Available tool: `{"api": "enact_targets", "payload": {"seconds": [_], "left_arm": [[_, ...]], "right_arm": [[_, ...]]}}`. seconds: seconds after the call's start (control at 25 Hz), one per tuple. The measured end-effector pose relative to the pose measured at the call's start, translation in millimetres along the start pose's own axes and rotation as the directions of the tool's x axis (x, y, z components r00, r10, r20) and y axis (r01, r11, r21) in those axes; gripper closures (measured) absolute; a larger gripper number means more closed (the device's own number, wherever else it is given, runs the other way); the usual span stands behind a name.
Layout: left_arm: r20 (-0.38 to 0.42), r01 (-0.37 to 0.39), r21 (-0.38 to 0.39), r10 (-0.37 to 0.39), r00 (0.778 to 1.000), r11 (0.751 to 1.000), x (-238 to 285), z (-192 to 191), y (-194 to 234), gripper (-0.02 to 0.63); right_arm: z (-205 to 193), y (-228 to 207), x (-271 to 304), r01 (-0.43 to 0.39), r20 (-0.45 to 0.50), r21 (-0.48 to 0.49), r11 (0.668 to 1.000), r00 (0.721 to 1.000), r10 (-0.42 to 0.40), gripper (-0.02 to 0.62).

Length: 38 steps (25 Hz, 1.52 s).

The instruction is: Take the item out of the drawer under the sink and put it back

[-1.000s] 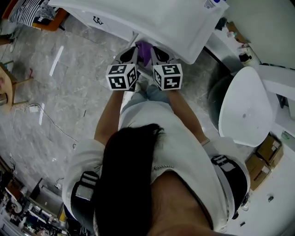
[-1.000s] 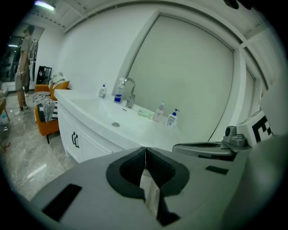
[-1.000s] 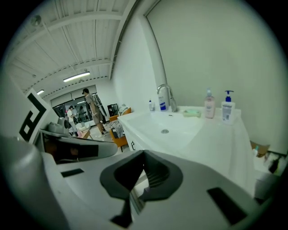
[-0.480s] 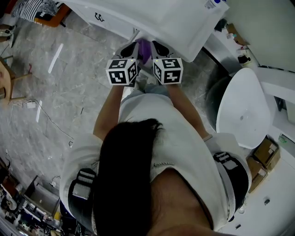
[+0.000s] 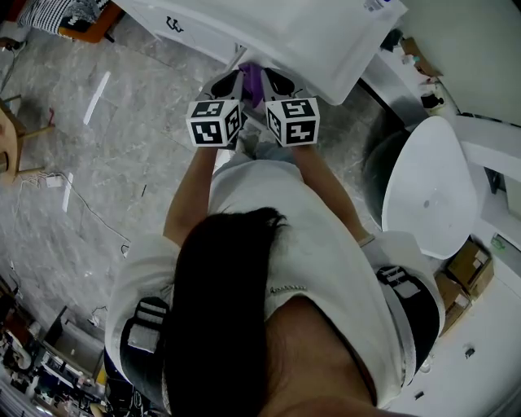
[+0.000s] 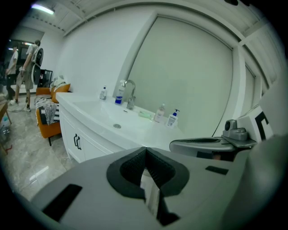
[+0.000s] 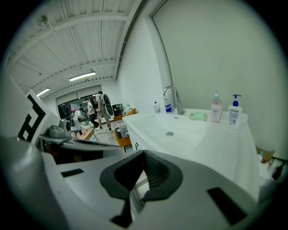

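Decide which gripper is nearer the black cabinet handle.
Left. In the head view the left gripper is below-right of the black cabinet handle; the right gripper lies beyond it, farther right.

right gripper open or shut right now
Shut. In the right gripper view the right gripper has its two dark pads meeting at the tips, and nothing sits between them.

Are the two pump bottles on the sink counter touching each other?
Apart. The right gripper view shows a strip of wall between the pink bottle and the blue-topped bottle.
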<state>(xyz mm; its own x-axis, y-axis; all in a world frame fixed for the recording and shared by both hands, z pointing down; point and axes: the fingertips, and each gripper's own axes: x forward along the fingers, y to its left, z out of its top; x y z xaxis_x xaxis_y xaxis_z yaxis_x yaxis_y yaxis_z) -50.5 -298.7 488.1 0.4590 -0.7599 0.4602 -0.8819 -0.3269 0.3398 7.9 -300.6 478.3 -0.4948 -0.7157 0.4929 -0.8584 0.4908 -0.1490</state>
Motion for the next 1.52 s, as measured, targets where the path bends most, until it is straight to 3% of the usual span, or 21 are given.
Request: {"api": "enact_targets", "payload": {"seconds": [0.52,0.68,1.0,1.52], "left_arm": [[-0.021,-0.042,-0.038,0.041,0.999,0.998,0,-12,16,0.603],[-0.035,-0.057,-0.047,0.055,0.998,0.997,0,-18,24,0.603],[-0.08,-0.087,-0.061,0.082,0.993,0.994,11,-37,37,0.603],[-0.117,-0.151,-0.105,0.139,0.983,0.983,42,-67,64,0.603]], "right_arm": [[-31,6,11,-0.057,-0.092,0.056,0.997,0.994,0.061,0.575],[-47,4,19,-0.067,-0.134,0.096,0.993,0.988,0.079,0.471],[-84,2,41,-0.076,-0.232,0.13,0.989,0.967,0.105,0.4],[-143,-4,89,-0.096,-0.353,0.125,0.987,0.926,0.135,0.341]]}}
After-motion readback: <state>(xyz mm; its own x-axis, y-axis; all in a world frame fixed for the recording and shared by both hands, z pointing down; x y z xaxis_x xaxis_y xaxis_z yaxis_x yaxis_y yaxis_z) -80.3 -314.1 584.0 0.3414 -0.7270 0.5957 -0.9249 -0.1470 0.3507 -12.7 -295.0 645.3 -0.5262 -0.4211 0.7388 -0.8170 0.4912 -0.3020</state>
